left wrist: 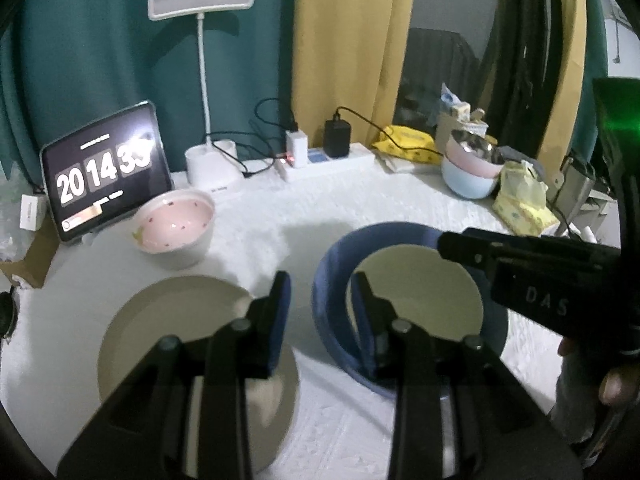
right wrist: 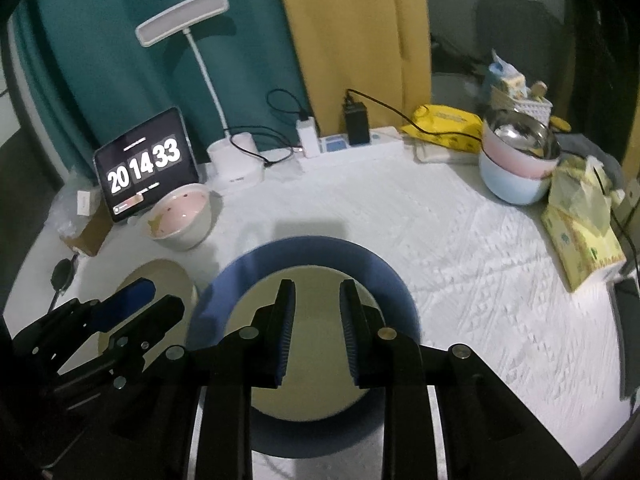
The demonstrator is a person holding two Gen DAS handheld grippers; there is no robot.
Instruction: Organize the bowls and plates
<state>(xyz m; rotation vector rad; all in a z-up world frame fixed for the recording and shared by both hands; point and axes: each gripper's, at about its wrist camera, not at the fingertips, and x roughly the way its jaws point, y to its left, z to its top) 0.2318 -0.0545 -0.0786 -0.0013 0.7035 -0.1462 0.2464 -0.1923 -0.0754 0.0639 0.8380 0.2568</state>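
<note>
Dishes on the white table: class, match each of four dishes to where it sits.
Things:
1. blue-rimmed plate
2. beige plate
3. pink-lined bowl
4. stacked bowls

Places:
A. far right, near the yellow packets
B. in front of the tablet clock
C. nearest, below the right gripper's fingers
D. near left, below the left gripper's fingers

Pairs: 1-C, 2-D, 3-B, 4-A

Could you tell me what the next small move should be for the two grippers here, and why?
Probably bring the left gripper down onto the blue-rimmed plate's near-left rim to grip it. Both it and the right gripper hang empty above that plate, jaws apart, while the beige plate lies separately beside it, unstacked.
</note>
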